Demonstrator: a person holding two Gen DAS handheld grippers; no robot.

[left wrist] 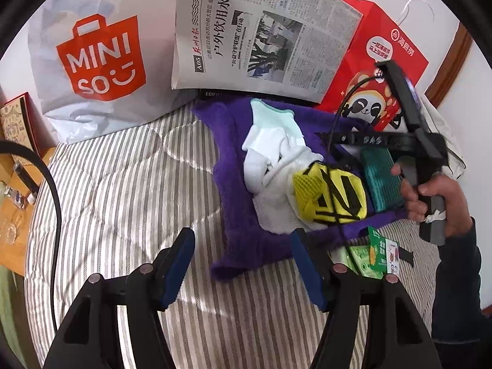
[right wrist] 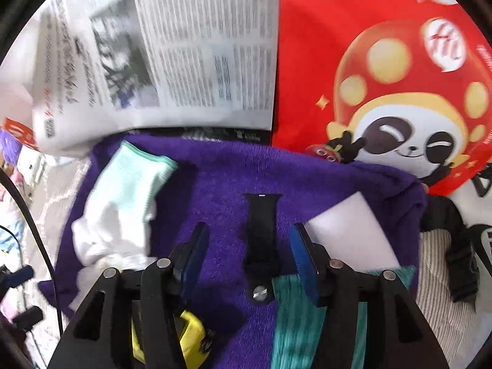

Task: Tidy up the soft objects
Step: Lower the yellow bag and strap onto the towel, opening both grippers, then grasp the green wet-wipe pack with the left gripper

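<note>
A purple towel [left wrist: 236, 224] lies on the striped bed, also in the right wrist view [right wrist: 215, 178]. On it lie a white and mint sock [left wrist: 270, 141] [right wrist: 120, 206], a yellow and black mesh item [left wrist: 332, 196] [right wrist: 190, 335], a teal cloth [left wrist: 381, 178] [right wrist: 292, 323], a black watch strap [right wrist: 261, 246] and a white sponge block [right wrist: 356, 230]. My left gripper [left wrist: 243, 264] is open above the towel's near edge. My right gripper [right wrist: 249, 255] is open over the towel, its fingers either side of the strap; it shows in the left wrist view [left wrist: 412, 141].
A white MINISO bag [left wrist: 98, 58], a newspaper [left wrist: 258, 30] [right wrist: 160, 52] and a red panda bag [left wrist: 369, 77] [right wrist: 384, 77] stand at the back. A green packet [left wrist: 375, 255] lies by the towel. A wooden side table [left wrist: 15, 203] is at left. A black cable [left wrist: 52, 184] crosses the bed.
</note>
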